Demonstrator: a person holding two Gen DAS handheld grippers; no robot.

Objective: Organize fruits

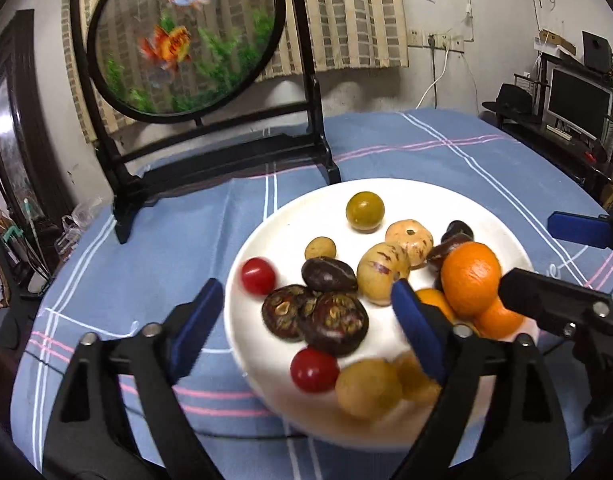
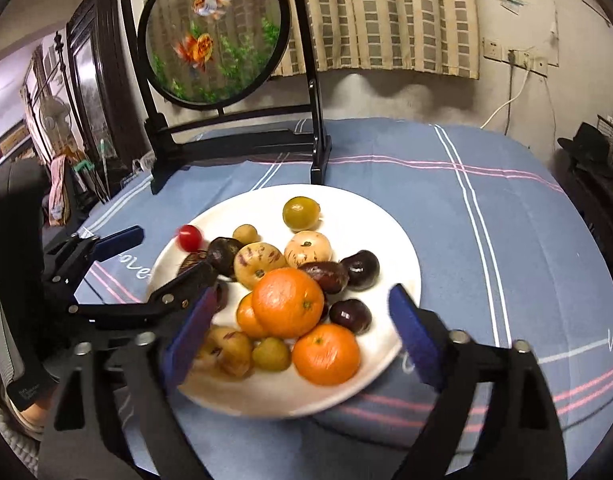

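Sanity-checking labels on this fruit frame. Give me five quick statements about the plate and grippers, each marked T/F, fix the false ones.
1. All the fruit sits on one white plate. True.
2. The right gripper is shut on an orange. False: its jaws are spread wide over the big orange, gripping nothing.
3. The left gripper is open. True.
4. The plate rests on a bare wooden table. False: it rests on a blue striped cloth.
5. A round goldfish screen stands behind the plate. True.
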